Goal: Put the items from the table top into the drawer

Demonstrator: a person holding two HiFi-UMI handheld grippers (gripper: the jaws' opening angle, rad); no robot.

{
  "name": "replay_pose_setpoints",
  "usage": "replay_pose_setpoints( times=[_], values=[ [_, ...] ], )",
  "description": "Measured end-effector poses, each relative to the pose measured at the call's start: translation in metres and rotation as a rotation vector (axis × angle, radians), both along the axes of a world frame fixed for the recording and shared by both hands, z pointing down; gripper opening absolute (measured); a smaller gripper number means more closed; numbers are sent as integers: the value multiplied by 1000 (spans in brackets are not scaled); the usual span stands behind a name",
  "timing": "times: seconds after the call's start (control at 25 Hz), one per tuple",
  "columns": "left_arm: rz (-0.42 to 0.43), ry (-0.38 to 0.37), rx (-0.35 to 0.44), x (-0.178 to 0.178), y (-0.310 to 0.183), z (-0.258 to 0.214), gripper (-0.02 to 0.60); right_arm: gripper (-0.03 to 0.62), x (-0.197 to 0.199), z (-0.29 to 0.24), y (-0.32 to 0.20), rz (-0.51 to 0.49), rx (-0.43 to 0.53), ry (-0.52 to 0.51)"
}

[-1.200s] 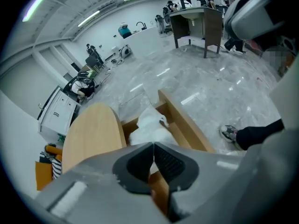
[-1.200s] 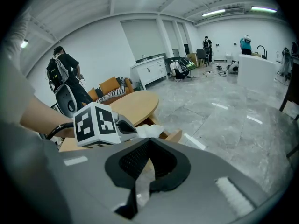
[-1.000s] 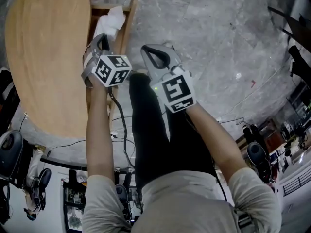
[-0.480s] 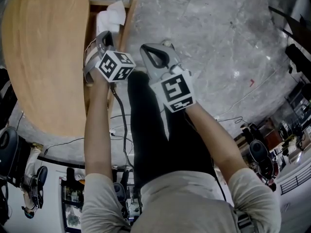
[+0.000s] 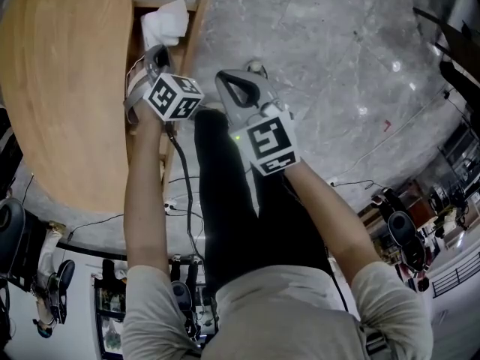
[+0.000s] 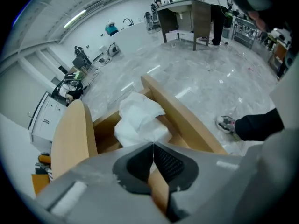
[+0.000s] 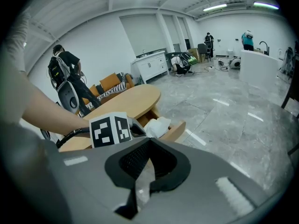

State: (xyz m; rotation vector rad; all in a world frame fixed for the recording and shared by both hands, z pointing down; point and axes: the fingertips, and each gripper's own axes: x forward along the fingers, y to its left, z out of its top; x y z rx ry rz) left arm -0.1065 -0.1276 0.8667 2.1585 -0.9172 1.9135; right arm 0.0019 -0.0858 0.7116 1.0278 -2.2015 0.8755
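Tissue, white and crumpled, lying in the open drawer just beyond the tips of the left gripper, jaws pressed together on nothing visible. Probably featherlight, soft and squashable, best pinched at a raised fold. Right gripper farther back, likewise closed and empty.

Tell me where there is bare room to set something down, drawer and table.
The table top shows bare wood across its visible part. In the drawer the crumpled white cloth fills the far end; a narrow bare strip shows between it and the table-side wall. The left tongs, shut, crowd the near end.
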Motion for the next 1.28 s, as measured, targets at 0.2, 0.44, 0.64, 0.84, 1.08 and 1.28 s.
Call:
replay_pose_setpoints(
  times=[0.2, 0.44, 0.64, 0.84, 1.08, 1.28],
  values=[
    [-56, 44, -15, 0, 6, 4, 28, 8, -7, -5, -6, -4, 20, -4],
    [-118, 108, -50, 4, 9, 2, 114, 8, -7, -5, -2, -22, 12, 7],
    [-188, 171, -62, 7, 12, -14, 121, 8, -6, -15, -4, -31, 24, 12],
    [-318, 250, 3, 0, 14, -64, 120, 8, -9, -42, -11, -57, 46, 19],
    [-432, 375, 69, -2, 39, -166, 118, 8, -25, -116, -13, -90, 95, -8],
    [-548, 499, 171, 9, 49, -255, 109, 8, -40, -182, -20, -119, 183, -32]
  ],
)
